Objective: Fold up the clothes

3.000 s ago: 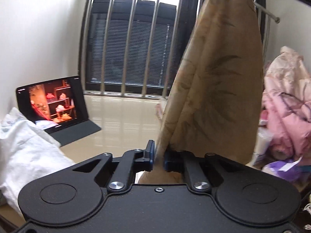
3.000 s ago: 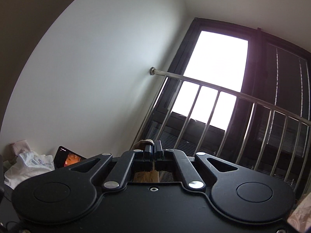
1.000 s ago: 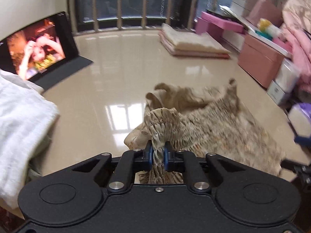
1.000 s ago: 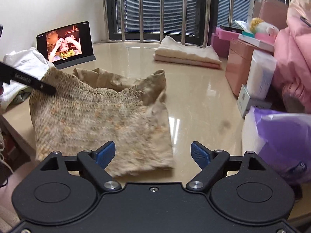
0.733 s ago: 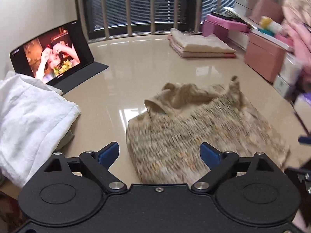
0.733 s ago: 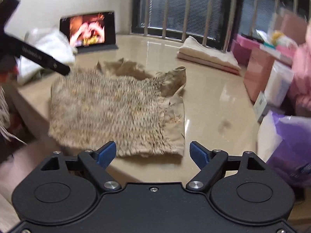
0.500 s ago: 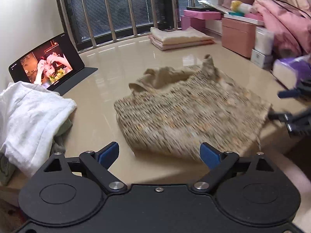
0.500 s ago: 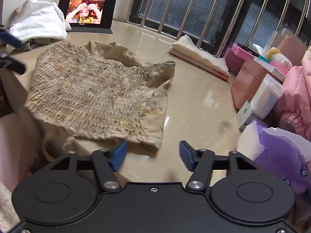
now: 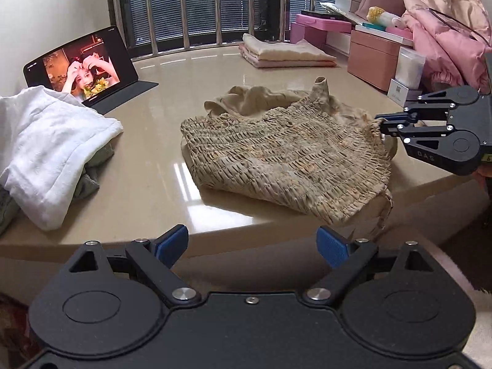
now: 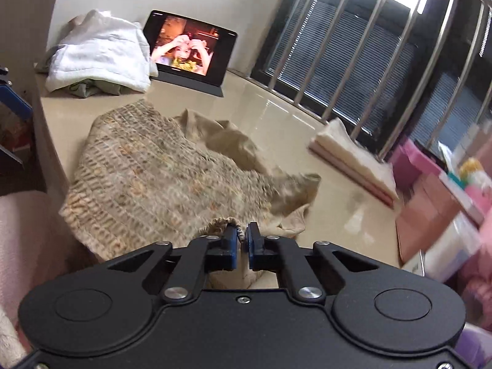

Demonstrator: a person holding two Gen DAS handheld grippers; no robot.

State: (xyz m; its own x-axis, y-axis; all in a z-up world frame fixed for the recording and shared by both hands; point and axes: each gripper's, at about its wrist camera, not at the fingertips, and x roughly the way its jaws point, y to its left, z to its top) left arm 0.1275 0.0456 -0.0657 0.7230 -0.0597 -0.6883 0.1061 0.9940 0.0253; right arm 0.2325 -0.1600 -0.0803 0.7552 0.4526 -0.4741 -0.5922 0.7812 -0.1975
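Right gripper (image 10: 242, 238) clenched on the smocked top (image 9: 286, 156) at its hem by the desk's (image 9: 172, 141) near-right edge; left gripper (image 9: 252, 243) wide open, off the near edge, holding nothing. Risk: one-sided pull drags the whole thing off the slick surface. Top's beige, shirred, rumpled, part overhanging, straps bunched at back.

On the table (image 9: 147, 166), the smocked garment (image 9: 286, 156) lies between white laundry (image 9: 46, 141) left and boxes (image 9: 372, 55) right
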